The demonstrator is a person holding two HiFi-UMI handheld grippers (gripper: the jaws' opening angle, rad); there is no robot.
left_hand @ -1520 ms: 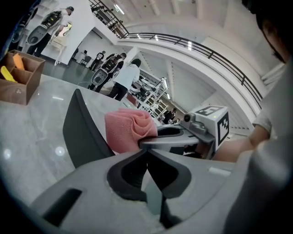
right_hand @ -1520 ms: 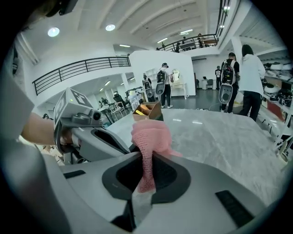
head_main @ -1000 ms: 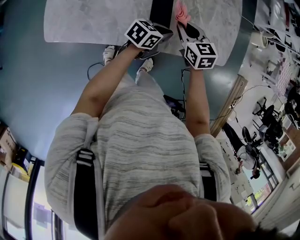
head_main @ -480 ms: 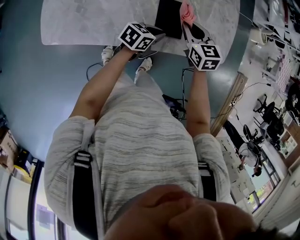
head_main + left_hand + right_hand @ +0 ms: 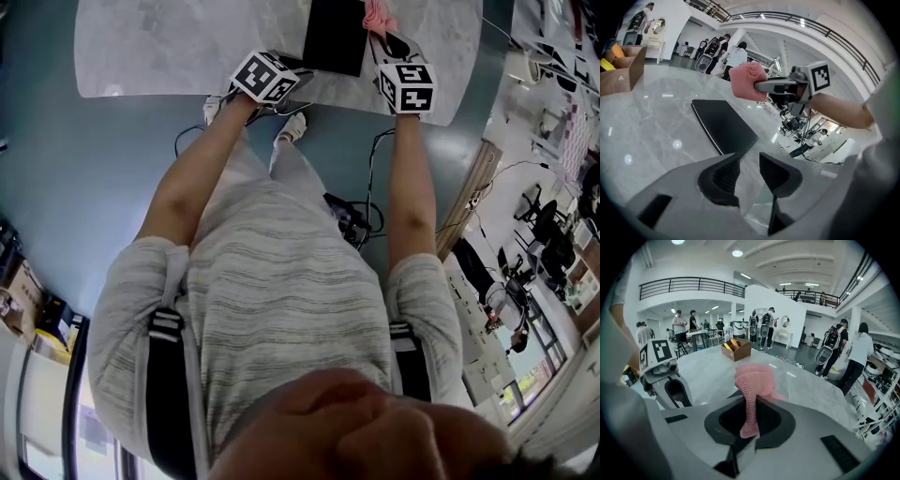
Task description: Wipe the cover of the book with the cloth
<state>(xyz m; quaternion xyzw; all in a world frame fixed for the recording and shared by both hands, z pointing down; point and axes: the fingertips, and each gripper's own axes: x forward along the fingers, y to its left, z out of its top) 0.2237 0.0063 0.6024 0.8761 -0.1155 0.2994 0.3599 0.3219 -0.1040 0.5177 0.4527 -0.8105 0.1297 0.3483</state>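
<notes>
Your left gripper [image 5: 298,66] is reaching in over the near edge of the table [image 5: 169,47], further in than a second ago. Its jaws have just been opening. In the left gripper view [image 5: 749,171] they are standing apart with nothing between them, only bare tabletop [image 5: 642,131] showing through the gap. The book [image 5: 724,125] is lying flat, closed, just ahead of this gripper and a little to its left. From the head view more of the book's dark cover [image 5: 335,36] is showing than before, and it is sitting between your two grippers. Your right gripper [image 5: 380,37] is also reaching further over the table than a second ago, and it is now just beside the book's right edge. Its jaws [image 5: 749,416] are clamping the pink cloth [image 5: 754,380], which is bunching up above the tips. Seen from the left gripper view, the cloth [image 5: 747,80] is being held above the table, beyond the book's far end.
</notes>
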